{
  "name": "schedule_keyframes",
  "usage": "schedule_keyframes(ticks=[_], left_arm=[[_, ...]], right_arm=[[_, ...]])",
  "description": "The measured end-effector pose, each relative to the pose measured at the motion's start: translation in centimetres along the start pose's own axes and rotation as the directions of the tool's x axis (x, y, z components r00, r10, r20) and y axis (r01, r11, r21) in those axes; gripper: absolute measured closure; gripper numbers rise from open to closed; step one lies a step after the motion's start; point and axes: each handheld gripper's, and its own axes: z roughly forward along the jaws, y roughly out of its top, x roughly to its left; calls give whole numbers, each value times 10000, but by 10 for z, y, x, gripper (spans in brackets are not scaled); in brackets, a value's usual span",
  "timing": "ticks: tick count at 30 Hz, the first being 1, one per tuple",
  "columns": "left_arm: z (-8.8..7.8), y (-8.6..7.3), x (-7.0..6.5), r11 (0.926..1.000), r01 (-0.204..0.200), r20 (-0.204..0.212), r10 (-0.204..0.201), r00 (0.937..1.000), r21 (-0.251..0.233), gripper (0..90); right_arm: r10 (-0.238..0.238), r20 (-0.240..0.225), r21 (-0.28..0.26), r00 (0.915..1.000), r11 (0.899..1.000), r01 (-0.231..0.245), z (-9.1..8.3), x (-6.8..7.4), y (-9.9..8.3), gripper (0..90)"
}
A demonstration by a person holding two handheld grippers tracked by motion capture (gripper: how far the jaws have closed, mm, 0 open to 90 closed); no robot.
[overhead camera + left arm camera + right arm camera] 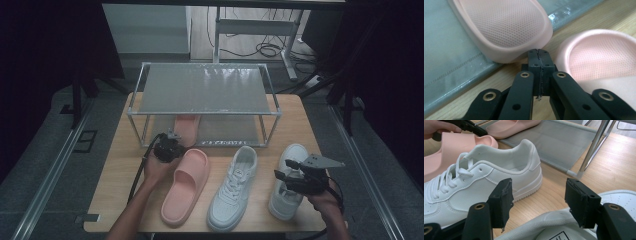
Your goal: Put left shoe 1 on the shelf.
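A pink slipper lies on the lower shelf of the rack. In the left gripper view my left gripper is shut with nothing between its jaws, its tips right at the heel rim of that slipper. Its twin, a second pink slipper, lies on the table beside my left gripper. My right gripper stands open above the heel opening of the right white sneaker. The other white sneaker sits between the slipper and that sneaker.
The two-tier metal-framed rack has a grey top shelf with nothing on it. The wooden table ends close behind the shoes' toes at the front. Cables and a desk frame lie on the floor beyond.
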Motion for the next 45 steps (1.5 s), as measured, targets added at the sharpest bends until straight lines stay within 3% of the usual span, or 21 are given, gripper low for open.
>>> schedule_keyframes(ticks=[21, 31, 35, 39, 45], left_arm=[[1, 0, -1, 9998, 152, -74, -153, 9999, -126, 900], [6, 0, 1, 9978, 562, -187, -569, 9982, -358, 900], [6, 1, 0, 9986, 420, -229, -427, 9988, -307, 900], [1, 0, -1, 9984, 427, -171, -434, 9989, -357, 900], [-21, -4, -6, 9960, 328, -104, -338, 9994, -832, 900]], right_arm=[[-2, -14, 0, 10000, 10000, 2, 0, 0, 0, 396], [-2, -14, -5, 10000, 10000, 2, 0, 0, 0, 396], [7, 0, -6, 10000, 10000, -7, 0, 0, 0, 396], [0, -5, -17, 10000, 10000, 0, -1, 0, 0, 396], [16, 31, -57, 10000, 10000, -16, -2, -1, 0, 396]])
